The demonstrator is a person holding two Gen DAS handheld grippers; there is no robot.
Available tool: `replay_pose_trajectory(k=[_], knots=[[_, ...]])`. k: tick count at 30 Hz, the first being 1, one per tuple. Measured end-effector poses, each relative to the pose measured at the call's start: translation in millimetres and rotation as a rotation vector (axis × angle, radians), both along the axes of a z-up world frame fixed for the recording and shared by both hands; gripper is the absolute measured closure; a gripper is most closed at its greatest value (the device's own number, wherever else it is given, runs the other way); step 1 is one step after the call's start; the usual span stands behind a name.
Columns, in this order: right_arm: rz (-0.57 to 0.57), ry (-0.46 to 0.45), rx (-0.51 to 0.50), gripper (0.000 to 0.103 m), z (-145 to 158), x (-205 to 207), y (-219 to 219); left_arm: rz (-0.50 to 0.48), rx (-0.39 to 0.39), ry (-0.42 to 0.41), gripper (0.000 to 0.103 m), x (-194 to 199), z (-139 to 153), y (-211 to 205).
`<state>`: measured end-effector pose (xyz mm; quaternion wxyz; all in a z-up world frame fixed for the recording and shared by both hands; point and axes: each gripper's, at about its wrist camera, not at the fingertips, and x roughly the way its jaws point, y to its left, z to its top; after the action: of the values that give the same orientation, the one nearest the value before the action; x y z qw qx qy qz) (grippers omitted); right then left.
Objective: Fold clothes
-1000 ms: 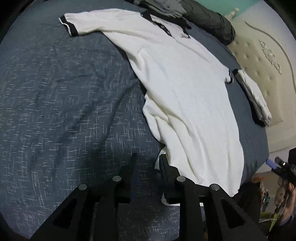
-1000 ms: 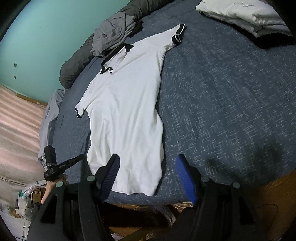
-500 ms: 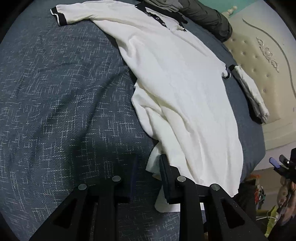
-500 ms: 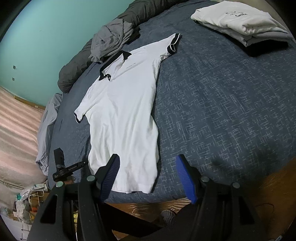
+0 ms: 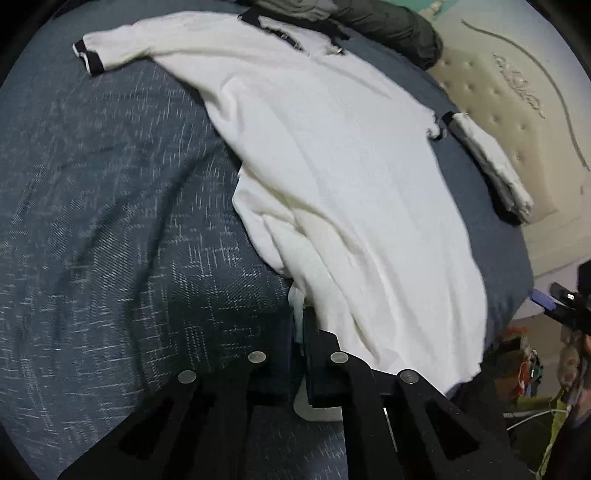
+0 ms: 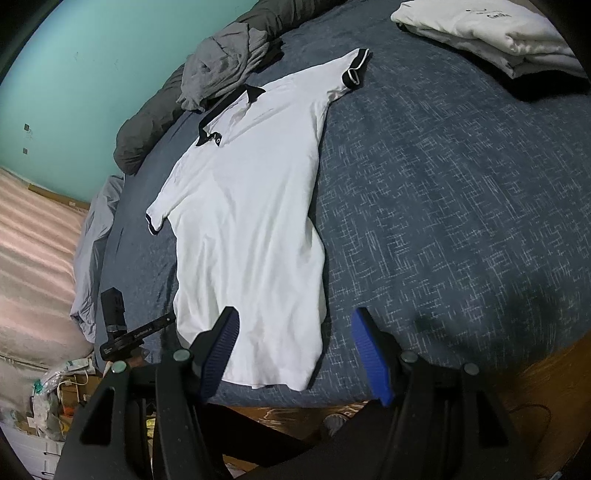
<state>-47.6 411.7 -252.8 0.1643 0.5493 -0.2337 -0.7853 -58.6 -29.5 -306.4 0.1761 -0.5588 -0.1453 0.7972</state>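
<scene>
White short-sleeved polo shirt with black collar and black-trimmed cuffs (image 6: 251,229) spread flat, front up, on dark blue woven bedspread with pale flecks (image 6: 443,221); collar toward far side, hem at near edge of bed. In left wrist view same shirt (image 5: 351,177) bunched into folds along its near side edge, corner of hem lifted.

Left gripper (image 5: 299,325): black fingers pressed together, pinching hem corner of shirt; jaws just been closing, white fabric sandwiched between pads and poking out below them. Right gripper (image 6: 295,350): blue ribbed pads spread wide, nothing between them, hovering over hem end of shirt, one pad over white cloth, other over bedspread. No contact with fabric visible.

Beyond collar: crumpled grey garment (image 6: 221,70) lying on long dark olive-grey bolster roll (image 6: 147,129). Far right corner of bed: folded stack of white and grey clothes on a black piece (image 6: 498,33); small dark print on top item, too blurred to read, maybe "C..." only. Same stack in left view (image 5: 491,166), near beige tufted headboard with scroll carving (image 5: 517,92).

Teal wall (image 6: 92,74) behind. Pale grey sheet (image 6: 96,240) hanging off bed's left edge. Left gripper seen from right view as black device (image 6: 125,332) with white lettering on its side, unreadable.
</scene>
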Motion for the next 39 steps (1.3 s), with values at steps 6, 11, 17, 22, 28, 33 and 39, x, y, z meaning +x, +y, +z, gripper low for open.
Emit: replay_pose_trajectory(k=[6,11,17,22,28,33,39], knots=[[0.002,-0.01,0.011,0.039,-10.8,-1.7,-2.3,0.033,0.012,0.123,0.099,33.0,50.6,-51.5],[0.013,-0.03,0.032,0.039,-26.6,-5.4,-7.9,0.089,-0.05,0.186,0.099,65.4,74.8,-97.3],[0.028,-0.057,0.065,0.039,-47.0,-14.0,-19.6,0.162,-0.063,0.162,0.099,91.5,68.4,-145.9],[0.057,-0.076,0.087,0.039,-58.9,-16.1,-30.3,0.194,-0.041,0.138,0.099,105.1,58.9,-163.2],[0.074,-0.085,0.111,0.039,-67.0,-16.3,-32.9,0.199,-0.033,0.113,0.099,110.9,46.6,-165.2],[0.101,-0.095,0.124,0.039,-75.6,-17.5,-37.1,0.2,-0.027,0.112,0.099,108.2,45.9,-161.6],[0.142,-0.069,0.139,0.06,-79.9,-22.1,-49.5,0.191,-0.031,0.13,0.099,106.0,55.8,-157.1]])
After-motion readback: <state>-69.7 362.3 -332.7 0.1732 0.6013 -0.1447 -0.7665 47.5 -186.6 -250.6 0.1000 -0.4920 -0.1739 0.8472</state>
